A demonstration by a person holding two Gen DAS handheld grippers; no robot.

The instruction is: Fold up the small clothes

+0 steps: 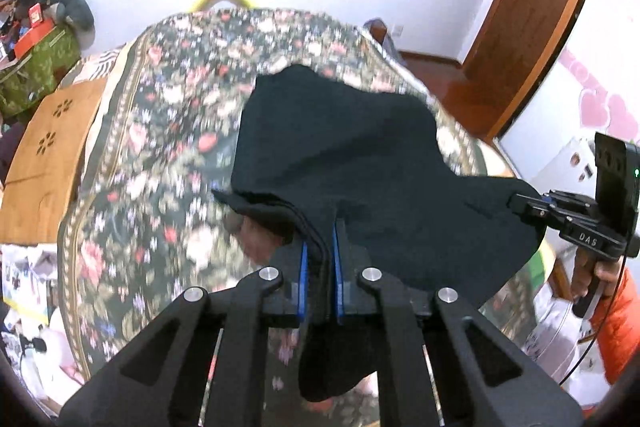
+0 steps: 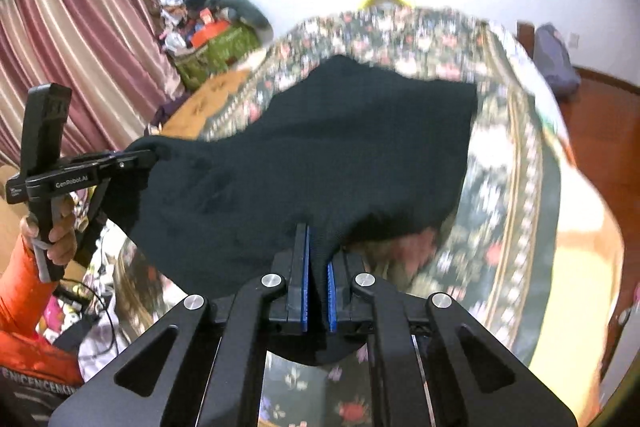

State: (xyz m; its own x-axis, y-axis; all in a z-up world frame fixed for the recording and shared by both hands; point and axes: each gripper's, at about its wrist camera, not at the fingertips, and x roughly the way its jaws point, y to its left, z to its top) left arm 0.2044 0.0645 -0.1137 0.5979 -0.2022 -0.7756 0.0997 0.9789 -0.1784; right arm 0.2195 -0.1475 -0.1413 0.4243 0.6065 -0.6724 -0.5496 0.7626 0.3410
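Observation:
A small black garment (image 1: 360, 155) hangs stretched between my two grippers above the floral bedspread (image 1: 160, 131). My left gripper (image 1: 320, 231) is shut on its near left edge, cloth pinched between the blue pads. In the left wrist view my right gripper (image 1: 520, 205) holds the garment's far right corner. In the right wrist view the garment (image 2: 340, 147) spreads ahead. My right gripper (image 2: 318, 239) is shut on its near edge, and my left gripper (image 2: 154, 157) grips the left corner. The far end of the garment droops toward the bed.
The bed (image 2: 520, 187) fills the middle. A brown cardboard piece (image 1: 48, 147) lies at its left side. A cluttered green box (image 1: 36, 63) stands at the back left, by pink curtains (image 2: 72, 47). A wooden door (image 1: 532, 7) and red-brown floor (image 2: 600, 115) are to the right.

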